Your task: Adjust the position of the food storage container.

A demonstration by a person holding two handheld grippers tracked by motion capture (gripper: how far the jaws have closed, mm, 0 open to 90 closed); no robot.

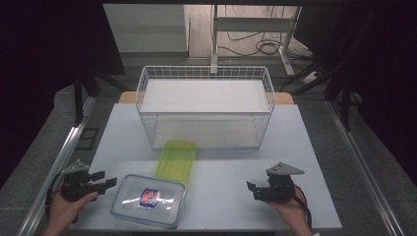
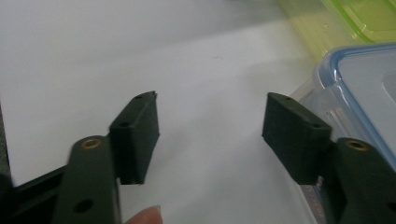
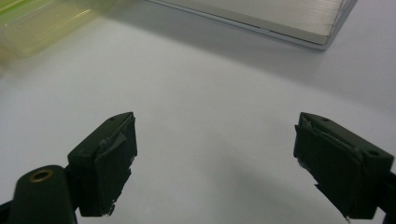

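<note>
two containers point(image 1: 149, 200), one basket point(image 1: 205, 105), two tongs point(image 1: 109, 183)

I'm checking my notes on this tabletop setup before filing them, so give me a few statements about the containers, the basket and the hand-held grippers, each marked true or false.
1. The clear container with the blue-rimmed lid has a small colourful packet inside. True.
2. The green container sits inside the wire basket. False: it lies on the table in front of the basket.
3. The left hand-held gripper grips the clear container. False: its jaws stand open beside it, with nothing between them.
4. The right hand-held gripper is open and holds nothing. True.
5. The clear container is stacked on the green one. False: both rest on the table, the green one just behind it.
</note>
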